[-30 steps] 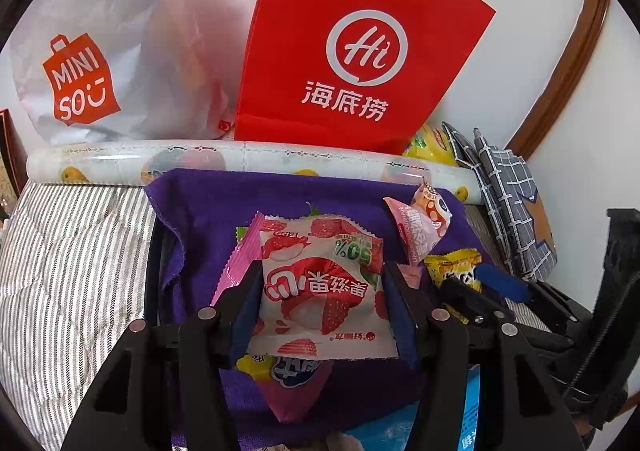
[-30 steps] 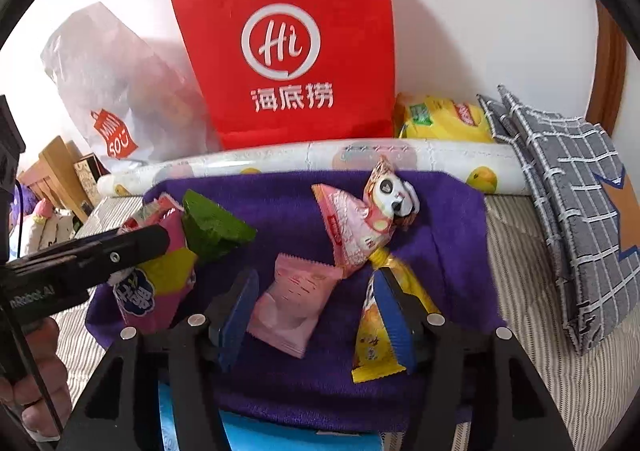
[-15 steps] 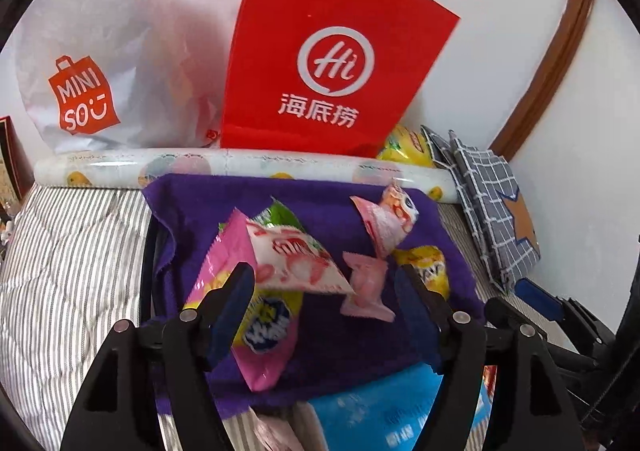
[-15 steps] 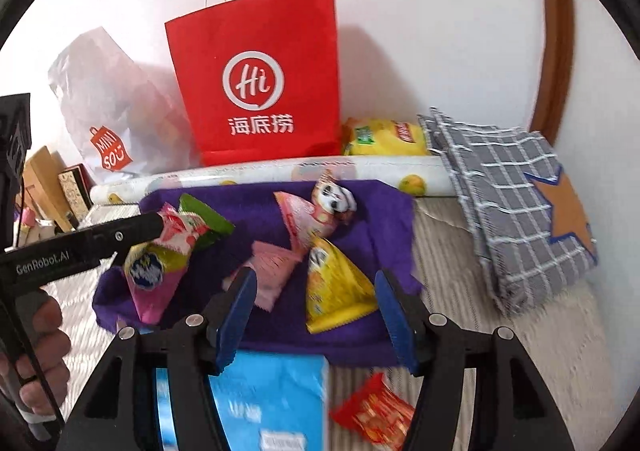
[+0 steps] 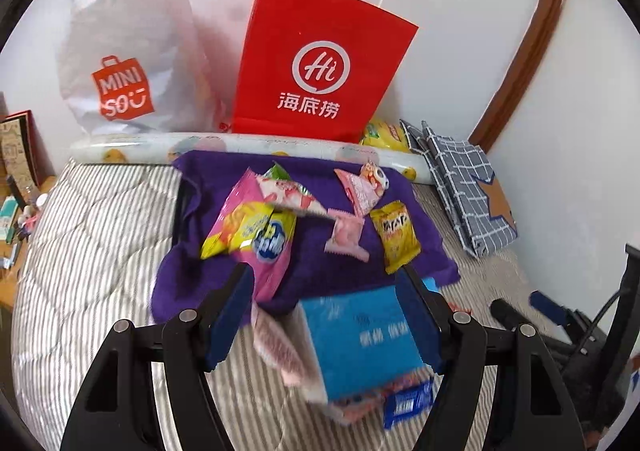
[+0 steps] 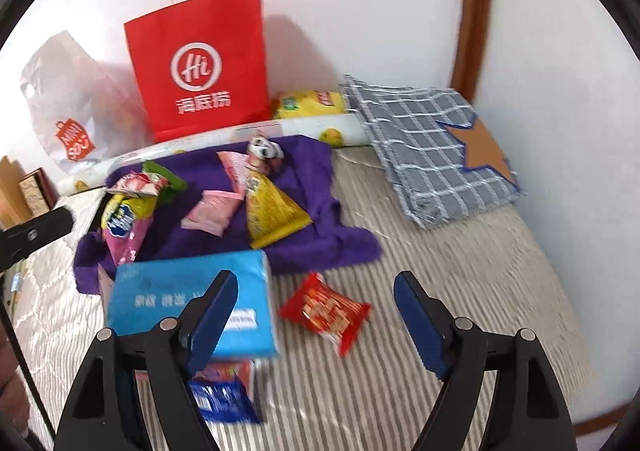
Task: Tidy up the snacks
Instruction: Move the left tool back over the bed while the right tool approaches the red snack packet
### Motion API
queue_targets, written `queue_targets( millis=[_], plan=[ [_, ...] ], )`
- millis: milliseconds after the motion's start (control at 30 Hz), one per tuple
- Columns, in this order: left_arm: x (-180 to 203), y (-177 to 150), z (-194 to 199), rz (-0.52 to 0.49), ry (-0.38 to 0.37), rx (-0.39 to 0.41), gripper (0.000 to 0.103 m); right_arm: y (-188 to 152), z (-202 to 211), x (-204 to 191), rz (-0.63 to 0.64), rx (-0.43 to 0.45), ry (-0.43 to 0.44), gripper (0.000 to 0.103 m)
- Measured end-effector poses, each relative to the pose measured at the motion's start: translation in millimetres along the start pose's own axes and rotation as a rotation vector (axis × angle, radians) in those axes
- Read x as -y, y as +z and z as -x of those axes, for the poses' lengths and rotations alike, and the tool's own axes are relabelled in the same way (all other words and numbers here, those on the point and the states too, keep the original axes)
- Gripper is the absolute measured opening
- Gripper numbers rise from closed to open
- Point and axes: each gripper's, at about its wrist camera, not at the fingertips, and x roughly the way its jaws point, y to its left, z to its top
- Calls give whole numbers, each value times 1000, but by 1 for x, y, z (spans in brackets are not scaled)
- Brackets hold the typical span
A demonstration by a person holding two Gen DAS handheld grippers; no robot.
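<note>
Several snack packets lie on a purple cloth (image 5: 224, 171) (image 6: 308, 187): a pink and yellow bag (image 5: 256, 239) (image 6: 124, 223), a strawberry packet (image 5: 288, 195) (image 6: 136, 183), a small pink packet (image 5: 346, 231) (image 6: 212, 211), a yellow packet (image 5: 396, 231) (image 6: 272, 207) and a panda packet (image 5: 368, 183) (image 6: 264, 151). A red packet (image 6: 326, 309) lies on the striped bedding in front of the cloth. My left gripper (image 5: 326, 323) is open and empty above a blue tissue pack (image 5: 360, 335) (image 6: 180, 291). My right gripper (image 6: 316, 319) is open and empty, above the red packet.
A red paper bag (image 5: 320, 71) (image 6: 200, 71) and a white Miniso bag (image 5: 120, 51) (image 6: 72, 103) stand against the back wall behind a rolled mat (image 5: 132, 145). A checked cushion (image 5: 464, 187) (image 6: 432, 143) lies at the right. A blue packet (image 6: 224, 399) lies under the tissue pack.
My left gripper has opened and let go of the strawberry packet, which now lies on the pink and yellow bag. Both grippers have pulled back from the cloth.
</note>
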Motion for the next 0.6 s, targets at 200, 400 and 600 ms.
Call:
queue_targets(
  millis=[200, 400, 600],
  plan=[
    [2, -23, 25, 5, 2, 23, 73, -16, 30, 8, 32, 55, 28, 83],
    [-1, -48, 42, 6, 32, 19, 73, -28, 36, 19, 2, 34, 66, 83],
    [-16, -63, 46, 10, 87, 4, 73, -41, 25, 31, -20, 35, 142, 83]
  ],
)
